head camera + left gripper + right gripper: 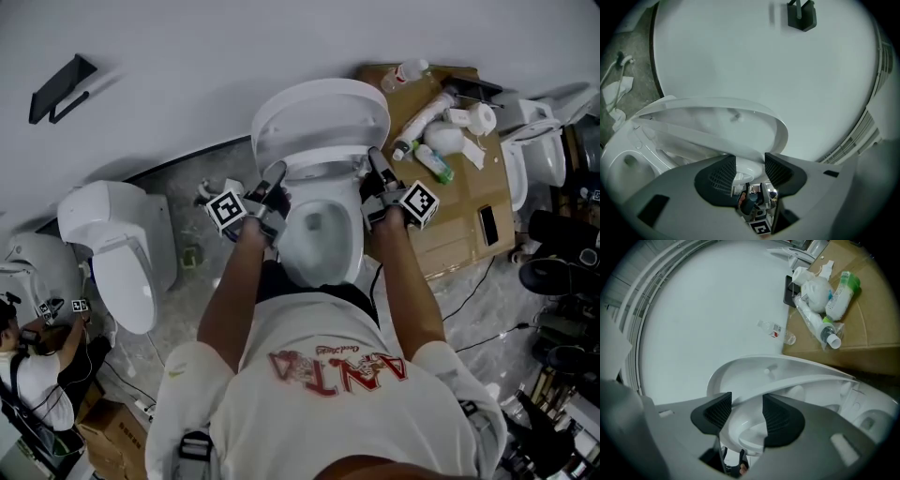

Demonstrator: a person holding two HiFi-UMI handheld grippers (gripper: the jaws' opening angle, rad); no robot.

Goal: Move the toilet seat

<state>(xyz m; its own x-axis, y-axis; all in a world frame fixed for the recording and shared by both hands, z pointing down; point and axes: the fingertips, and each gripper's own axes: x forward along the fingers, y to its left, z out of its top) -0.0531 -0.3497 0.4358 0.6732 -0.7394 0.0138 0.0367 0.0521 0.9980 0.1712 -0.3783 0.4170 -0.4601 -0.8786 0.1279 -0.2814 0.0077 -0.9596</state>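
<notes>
A white toilet stands in front of me, its bowl [319, 234] open. The toilet seat [319, 161] is lifted partway off the rim, with the lid [319, 108] raised behind it. My left gripper [274, 178] holds the seat's left side and my right gripper [375, 167] its right side. In the left gripper view the seat ring [693, 136] runs between the dark pads of the left gripper [750, 166], under the lid [717, 108]. In the right gripper view the seat [801, 380] likewise fills the gap of the right gripper [746, 408].
A second toilet [117, 248] stands to the left and a third [539, 150] at the far right. A cardboard box [450, 216] beside the bowl carries bottles and a phone. A person [28, 366] crouches at lower left. Cables lie on the floor.
</notes>
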